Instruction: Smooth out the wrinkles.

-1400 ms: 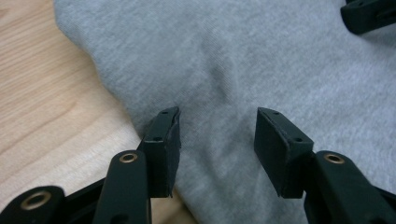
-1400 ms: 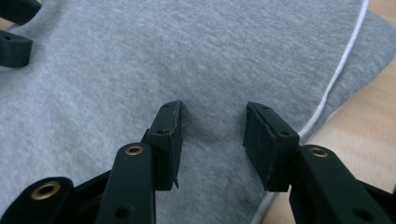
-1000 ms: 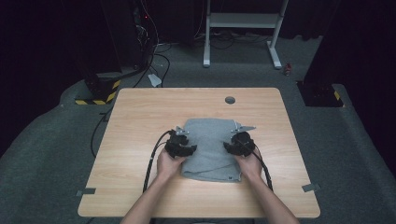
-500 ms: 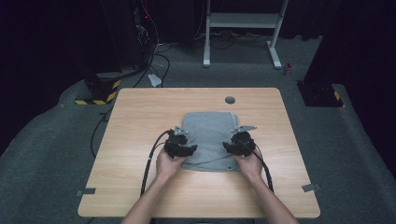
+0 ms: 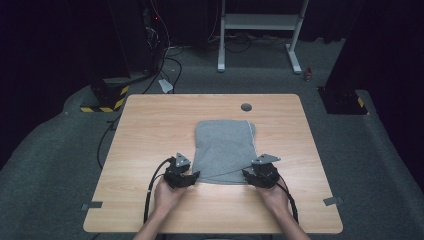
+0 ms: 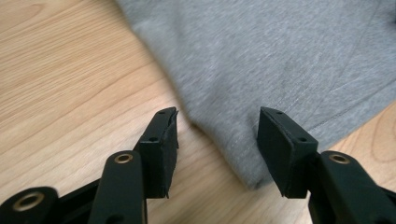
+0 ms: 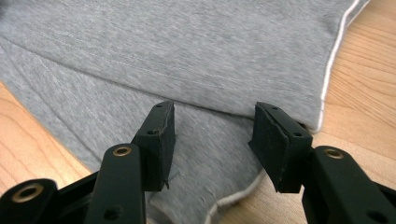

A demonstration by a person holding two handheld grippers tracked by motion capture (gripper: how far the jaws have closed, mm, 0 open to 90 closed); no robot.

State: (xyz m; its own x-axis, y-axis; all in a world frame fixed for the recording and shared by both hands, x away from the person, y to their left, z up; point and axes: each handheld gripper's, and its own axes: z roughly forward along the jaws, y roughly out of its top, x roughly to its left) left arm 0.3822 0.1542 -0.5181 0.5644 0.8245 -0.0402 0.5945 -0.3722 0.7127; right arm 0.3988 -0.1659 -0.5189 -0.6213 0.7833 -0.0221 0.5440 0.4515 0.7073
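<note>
A folded grey garment [image 5: 224, 147] lies flat in the middle of the wooden table [image 5: 150, 130], with a white-trimmed edge on its right side. My left gripper [image 5: 192, 176] sits at its near left corner. In the left gripper view that gripper [image 6: 217, 140] is open; its jaws have just been closing a little, and the cloth corner [image 6: 243, 158] lies between them, untouched. My right gripper [image 5: 248, 175] sits at the near right corner. There the gripper [image 7: 212, 135] is open over the cloth layers [image 7: 205, 70], its jaws having just been opening.
A round cable hole [image 5: 246, 107] sits in the tabletop beyond the garment. Cables trail from both grippers toward the near edge. Behind the table on the floor stand a white frame [image 5: 260, 22] and a black-and-yellow striped base [image 5: 105, 100].
Both hands have drawn back toward the table's near edge, from the garment's sides to its near corners. The garment now lies as a neater, flatter rectangle.
</note>
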